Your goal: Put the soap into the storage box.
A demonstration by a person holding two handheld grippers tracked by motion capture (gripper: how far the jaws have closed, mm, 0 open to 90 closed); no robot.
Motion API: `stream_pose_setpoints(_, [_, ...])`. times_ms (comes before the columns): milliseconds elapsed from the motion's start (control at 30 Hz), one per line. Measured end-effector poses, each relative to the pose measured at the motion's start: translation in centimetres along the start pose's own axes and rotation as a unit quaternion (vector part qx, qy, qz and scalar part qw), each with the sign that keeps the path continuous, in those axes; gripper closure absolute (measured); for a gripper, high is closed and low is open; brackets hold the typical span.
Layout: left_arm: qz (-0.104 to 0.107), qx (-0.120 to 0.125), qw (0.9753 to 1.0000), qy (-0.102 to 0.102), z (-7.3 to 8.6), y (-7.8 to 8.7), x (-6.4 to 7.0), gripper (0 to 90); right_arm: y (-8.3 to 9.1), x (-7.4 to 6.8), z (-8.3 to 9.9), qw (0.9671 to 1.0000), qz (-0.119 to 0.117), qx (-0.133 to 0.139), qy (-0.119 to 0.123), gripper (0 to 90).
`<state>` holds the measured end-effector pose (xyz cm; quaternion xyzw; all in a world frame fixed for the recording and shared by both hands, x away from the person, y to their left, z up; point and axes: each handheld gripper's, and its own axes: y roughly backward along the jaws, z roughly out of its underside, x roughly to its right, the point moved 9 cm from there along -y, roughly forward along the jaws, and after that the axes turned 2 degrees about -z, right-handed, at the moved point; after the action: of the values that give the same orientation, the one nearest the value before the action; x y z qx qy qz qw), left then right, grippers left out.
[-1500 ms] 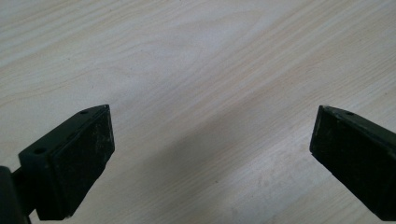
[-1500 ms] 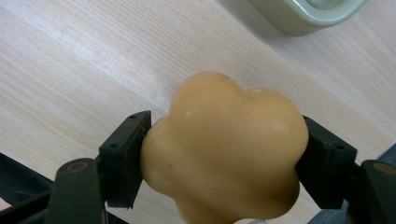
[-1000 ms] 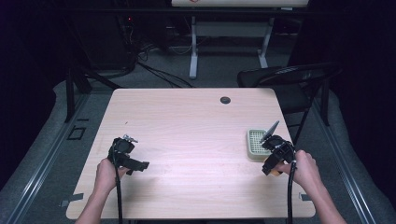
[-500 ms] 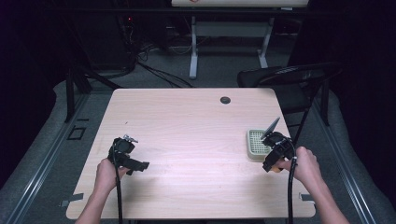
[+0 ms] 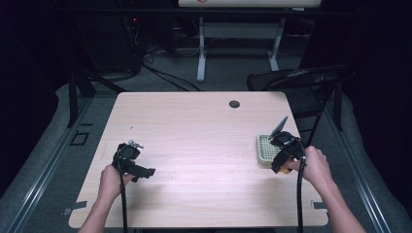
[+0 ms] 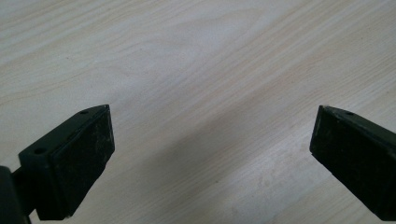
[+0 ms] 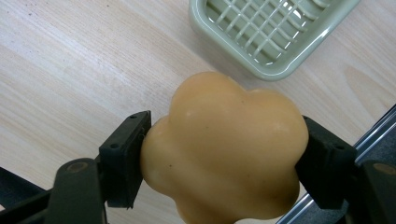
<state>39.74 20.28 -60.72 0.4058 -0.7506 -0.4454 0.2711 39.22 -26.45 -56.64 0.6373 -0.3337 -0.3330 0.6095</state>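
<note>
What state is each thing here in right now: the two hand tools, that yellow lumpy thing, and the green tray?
Left tool: open, nothing between its jaws, over bare table.
Right tool: shut on the yellow pepper.
Yellow pepper: clamped between both jaws, held beside the tray.
Green tray: lying flat on the table, grid bare where it shows.
</note>
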Motion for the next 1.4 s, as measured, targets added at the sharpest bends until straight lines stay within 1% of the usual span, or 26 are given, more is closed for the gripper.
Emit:
stream_pose_setpoints(33, [0.000, 0.000, 1.0000, 0.000, 0.0, 0.0, 0.0, 0.0, -0.1, -0.1, -0.2, 1.0000, -0.001, 0.006, -0.004, 26.8])
stream_pose_setpoints(67, [0.000, 0.000, 1.0000, 0.000, 0.0, 0.0, 0.0, 0.0, 0.1, 0.1, -0.1, 1.0000, 0.003, -0.008, 0.005, 26.8])
stream_pose_setpoints(100, [0.000, 0.000, 1.0000, 0.000, 0.0, 0.0, 0.0, 0.0, 0.0, 0.0, -0.5, 1.0000, -0.001, 0.005, -0.004, 26.8])
stream_pose_setpoints(233, [0.001, 0.001, 1.0000, 0.001, 0.0, 0.0, 0.1, 0.0, 0.2, 0.1, -0.8, 1.0000, 0.000, 0.000, 0.001, 26.8])
stream_pose_setpoints(267, [0.000, 0.001, 1.0000, 0.000, 0.0, 0.0, 0.0, 0.0, 0.1, 0.0, -1.1, 0.9999, -0.001, 0.011, -0.006, 26.8])
stream_pose_setpoints(333, [0.001, 0.001, 1.0000, 0.000, 0.0, 0.0, 0.0, 0.0, 0.4, 0.2, -1.2, 1.0000, 0.000, 0.002, 0.002, 26.8])
stream_pose_setpoints(367, [0.001, 0.001, 1.0000, 0.000, 0.0, 0.0, 0.0, 0.0, 0.3, 0.1, -1.4, 1.0000, 0.000, 0.009, -0.004, 26.8])
stream_pose_setpoints(400, [0.002, 0.000, 1.0000, 0.000, 0.0, 0.0, 0.0, 0.0, 0.5, 0.4, -1.4, 1.0000, 0.003, -0.004, 0.007, 26.8])
stream_pose_setpoints(433, [0.002, 0.000, 1.0000, 0.000, 0.0, 0.0, 0.0, 0.0, 0.5, 0.4, -1.4, 1.0000, 0.003, -0.004, 0.007, 26.8])
stream_pose_setpoints(467, [0.002, 0.000, 1.0000, -0.001, 0.0, 0.0, 0.0, 0.0, 0.4, 0.2, -1.6, 0.9999, -0.001, 0.010, -0.005, 26.8])
stream_pose_setpoints(500, [0.001, 0.001, 1.0000, -0.001, 0.0, 0.0, 0.0, 0.0, 0.4, 0.3, -1.7, 1.0000, 0.000, 0.008, -0.001, 26.8])
stream_pose_setpoints(533, [0.001, 0.001, 1.0000, -0.001, 0.0, 0.0, 0.0, 0.0, 0.5, 0.4, -1.8, 1.0000, 0.001, 0.000, 0.004, 26.8])
stream_pose_setpoints(567, [0.001, 0.001, 1.0000, 0.000, 0.0, 0.0, 0.0, 0.0, 0.4, 0.4, -2.1, 1.0000, -0.001, 0.007, -0.001, 26.8])
stream_pose_setpoints(733, [0.003, 0.000, 1.0000, -0.001, 0.0, 0.0, 0.0, 0.0, 0.4, 0.7, -2.6, 0.9998, -0.003, 0.015, -0.010, 26.8])
stream_pose_setpoints(767, [0.003, 0.000, 1.0000, -0.001, 0.0, 0.0, 0.0, 0.0, 0.6, 0.9, -2.6, 1.0000, 0.000, 0.004, -0.002, 26.8])
stream_pose_setpoints(800, [0.002, 0.001, 1.0000, -0.001, 0.0, 0.0, 0.0, 0.0, 0.6, 0.9, -2.8, 0.9999, -0.002, 0.011, -0.008, 26.8])
stream_pose_setpoints(867, [0.003, 0.001, 1.0000, -0.001, 0.0, 0.0, 0.0, 0.0, 0.5, 1.0, -2.9, 0.9998, -0.002, 0.014, -0.011, 26.8])
stream_pose_setpoints(933, [0.002, 0.000, 1.0000, -0.001, 0.0, 0.0, 0.0, 0.0, 0.8, 1.3, -3.0, 1.0000, 0.002, 0.004, -0.003, 26.8])
stream_pose_setpoints(967, [0.002, 0.000, 1.0000, -0.001, 0.0, 0.0, 0.0, 0.0, 0.8, 1.4, -3.0, 1.0000, 0.001, 0.003, -0.003, 26.8])
stream_pose_setpoints(1000, [0.002, 0.001, 1.0000, -0.001, 0.0, 0.0, 0.0, 0.0, 0.9, 1.4, -3.2, 1.0000, 0.001, 0.006, -0.006, 26.8])
stream_pose_setpoints(1033, [0.002, 0.001, 1.0000, 0.000, 0.0, 0.0, 0.0, 0.0, 0.8, 1.4, -3.4, 0.9998, -0.001, 0.015, -0.014, 26.8])
stream_pose_setpoints(1100, [0.002, 0.001, 1.0000, -0.001, 0.0, 0.0, 0.1, 0.0, 0.8, 1.4, -3.5, 0.9997, 0.000, 0.018, -0.014, 26.8])
stream_pose_setpoints(1300, [0.002, 0.001, 1.0000, -0.001, 0.0, 0.0, 0.0, 0.0, 0.7, 1.8, -4.0, 0.9997, 0.002, 0.016, -0.018, 26.8])
stream_pose_setpoints(1333, [0.002, 0.001, 1.0000, -0.001, 0.0, 0.0, 0.1, 0.0, 0.7, 2.0, -4.2, 0.9998, 0.005, 0.011, -0.018, 26.8])
stream_pose_setpoints(1400, [0.003, 0.000, 1.0000, -0.001, 0.0, 0.0, 0.1, 0.0, 0.6, 2.1, -4.4, 0.9997, 0.003, 0.013, -0.019, 26.8])
